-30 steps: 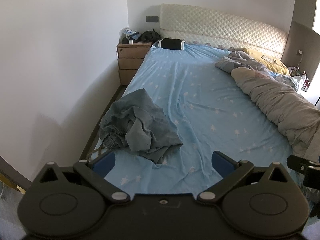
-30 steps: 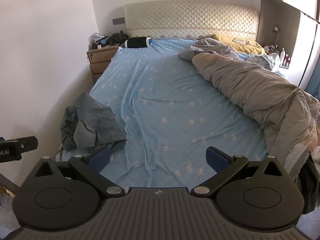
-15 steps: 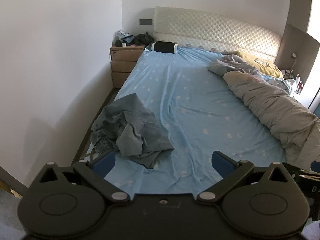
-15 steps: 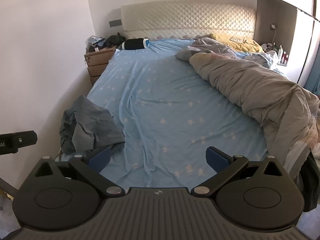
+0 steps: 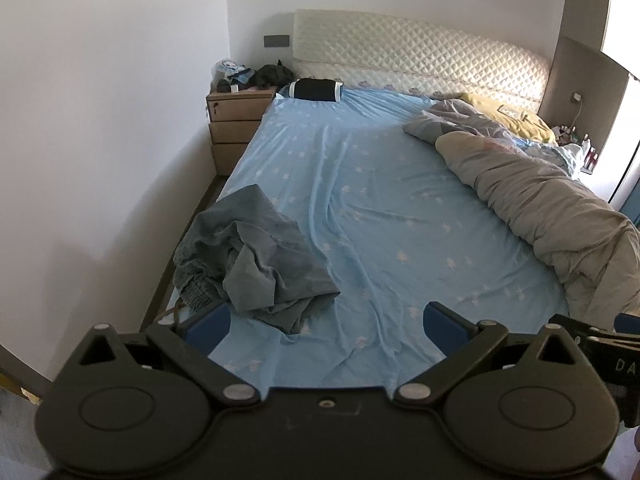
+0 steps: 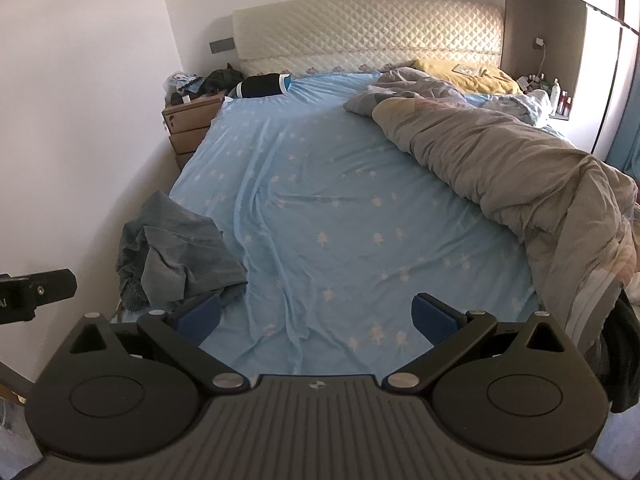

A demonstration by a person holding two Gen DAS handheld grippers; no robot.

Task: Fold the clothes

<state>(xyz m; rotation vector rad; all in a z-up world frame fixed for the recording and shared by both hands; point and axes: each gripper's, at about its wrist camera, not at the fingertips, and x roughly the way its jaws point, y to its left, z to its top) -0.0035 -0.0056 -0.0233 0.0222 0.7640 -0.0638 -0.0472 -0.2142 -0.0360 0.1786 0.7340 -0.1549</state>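
A crumpled grey-blue garment [image 5: 256,260] lies in a heap at the near left corner of the bed, on the light blue star-print sheet [image 5: 384,216]. It also shows in the right wrist view [image 6: 176,256]. My left gripper [image 5: 326,322] is open and empty, held above the foot of the bed, just short of the garment. My right gripper [image 6: 316,314] is open and empty, to the right of the garment over the bare sheet [image 6: 328,208].
A bunched grey-beige duvet [image 6: 500,168] covers the right side of the bed. A black roll pillow [image 5: 316,89] and a quilted headboard [image 5: 416,56] are at the far end. A wooden nightstand [image 5: 234,128] stands by the white wall on the left.
Both grippers have pulled back and risen slightly, so the bed looks farther away. Both stay open. The garment has not moved.
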